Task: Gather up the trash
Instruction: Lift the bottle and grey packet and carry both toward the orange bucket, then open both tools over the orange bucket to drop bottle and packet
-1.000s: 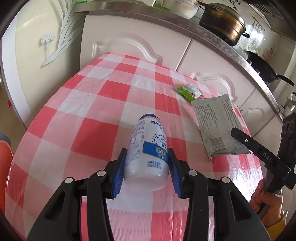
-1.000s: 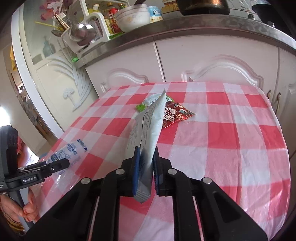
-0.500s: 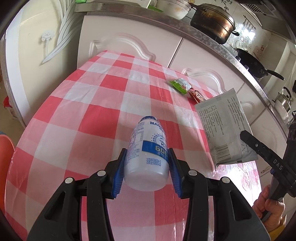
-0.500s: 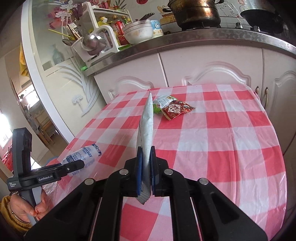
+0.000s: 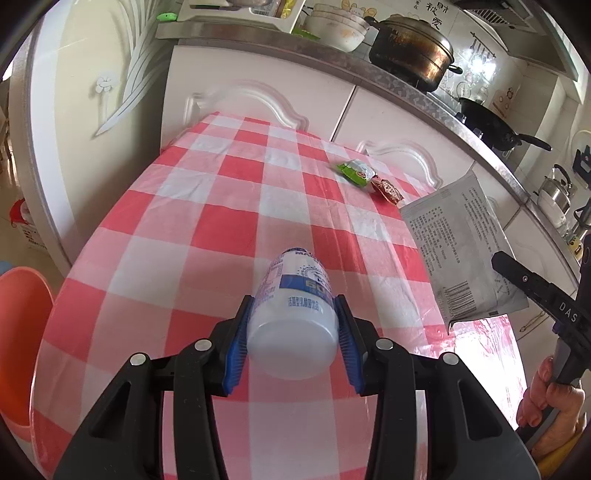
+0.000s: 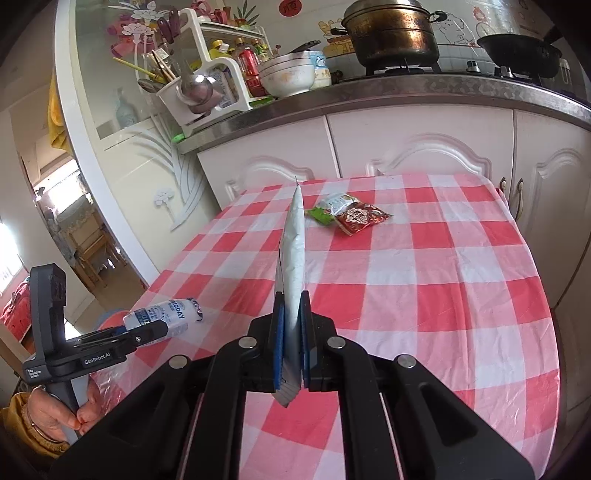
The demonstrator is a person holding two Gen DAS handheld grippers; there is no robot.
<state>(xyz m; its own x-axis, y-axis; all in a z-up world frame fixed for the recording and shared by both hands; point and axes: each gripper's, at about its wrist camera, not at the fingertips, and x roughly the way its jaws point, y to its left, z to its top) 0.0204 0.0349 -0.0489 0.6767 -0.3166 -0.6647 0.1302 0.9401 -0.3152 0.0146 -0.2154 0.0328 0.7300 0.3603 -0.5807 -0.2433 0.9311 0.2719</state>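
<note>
My left gripper [image 5: 293, 332] is shut on a white plastic bottle [image 5: 295, 306] with a blue label, held above the red-and-white checked table [image 5: 229, 229]; the bottle also shows in the right wrist view [image 6: 162, 317]. My right gripper [image 6: 291, 343] is shut on a flat grey-white bag [image 6: 293, 240], held edge-on above the table; the bag also shows in the left wrist view [image 5: 458, 247]. A green wrapper [image 6: 328, 206] and a red wrapper [image 6: 360, 219] lie together at the table's far side, also in the left wrist view [image 5: 356, 171].
An orange bin [image 5: 20, 332] stands on the floor left of the table. White cabinets [image 6: 424, 147] stand right behind the table, with a counter carrying a pot [image 6: 391, 33], bowls and a dish rack. A doorway opens at the left.
Both grippers have risen and pulled back from the table, carrying the bottle and the bag up with them. The bag now hangs clear of the tabletop. The orange bin has come into the left view.
</note>
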